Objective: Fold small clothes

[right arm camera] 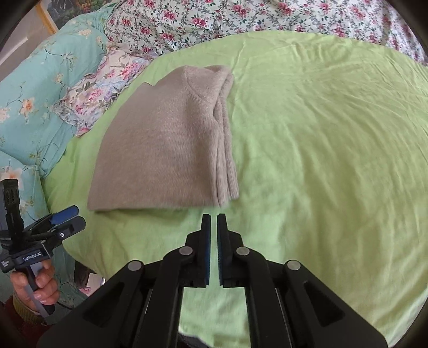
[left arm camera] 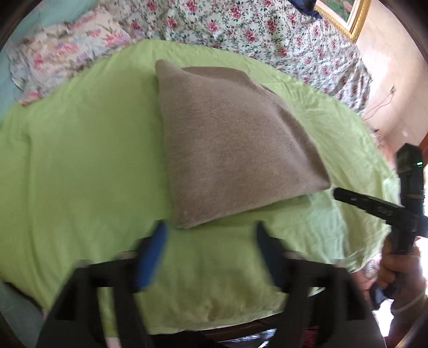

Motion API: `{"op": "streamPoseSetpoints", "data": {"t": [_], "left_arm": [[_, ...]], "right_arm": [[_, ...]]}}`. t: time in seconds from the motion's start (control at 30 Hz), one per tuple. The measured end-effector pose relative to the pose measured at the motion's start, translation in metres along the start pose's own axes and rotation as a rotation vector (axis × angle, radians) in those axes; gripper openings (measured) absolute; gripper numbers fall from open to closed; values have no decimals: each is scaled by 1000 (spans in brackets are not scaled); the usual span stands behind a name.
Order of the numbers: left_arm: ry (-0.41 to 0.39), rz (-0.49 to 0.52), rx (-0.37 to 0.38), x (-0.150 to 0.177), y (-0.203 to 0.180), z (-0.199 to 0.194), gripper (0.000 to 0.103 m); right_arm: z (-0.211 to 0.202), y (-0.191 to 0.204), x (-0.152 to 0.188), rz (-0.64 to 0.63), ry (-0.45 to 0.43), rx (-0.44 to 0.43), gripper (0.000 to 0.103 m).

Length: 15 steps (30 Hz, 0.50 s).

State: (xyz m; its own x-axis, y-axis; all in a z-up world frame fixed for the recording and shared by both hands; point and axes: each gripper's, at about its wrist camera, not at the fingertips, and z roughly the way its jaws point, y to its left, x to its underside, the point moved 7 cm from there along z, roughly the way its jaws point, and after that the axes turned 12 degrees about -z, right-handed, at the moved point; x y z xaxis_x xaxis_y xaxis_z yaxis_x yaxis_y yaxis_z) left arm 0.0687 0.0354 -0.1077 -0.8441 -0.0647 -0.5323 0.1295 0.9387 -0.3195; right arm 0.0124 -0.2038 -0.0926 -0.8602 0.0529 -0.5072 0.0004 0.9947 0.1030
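A beige knitted garment (left arm camera: 230,144) lies folded flat on a light green sheet (left arm camera: 80,160); it also shows in the right wrist view (right arm camera: 165,150), with stacked folded edges along its right side. My left gripper (left arm camera: 211,230) is open and empty, just short of the garment's near corner. It also shows in the right wrist view (right arm camera: 72,216) at the far left, held in a hand. My right gripper (right arm camera: 213,216) is shut on nothing, hovering just short of the garment's near edge. It shows in the left wrist view (left arm camera: 337,191) beside the garment's right corner.
The green sheet (right arm camera: 321,133) covers a bed. A floral quilt (left arm camera: 267,32) lies at the back, and a turquoise floral pillow (right arm camera: 32,93) and a pale floral cloth (right arm camera: 99,88) lie beside the garment. A gold-framed picture (left arm camera: 353,18) leans at the wall.
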Motion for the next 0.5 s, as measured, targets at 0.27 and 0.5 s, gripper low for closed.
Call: {"op": "streamPoseSetpoints", "data": {"t": [0.27, 0.5], "left_arm": [[-1, 25, -21, 18, 2, -18, 81], [-16, 66, -57, 30, 7, -26, 84]], "right_arm": [[-19, 17, 21, -20, -1, -8, 57], [-14, 41, 43, -80, 59, -47, 72]]}}
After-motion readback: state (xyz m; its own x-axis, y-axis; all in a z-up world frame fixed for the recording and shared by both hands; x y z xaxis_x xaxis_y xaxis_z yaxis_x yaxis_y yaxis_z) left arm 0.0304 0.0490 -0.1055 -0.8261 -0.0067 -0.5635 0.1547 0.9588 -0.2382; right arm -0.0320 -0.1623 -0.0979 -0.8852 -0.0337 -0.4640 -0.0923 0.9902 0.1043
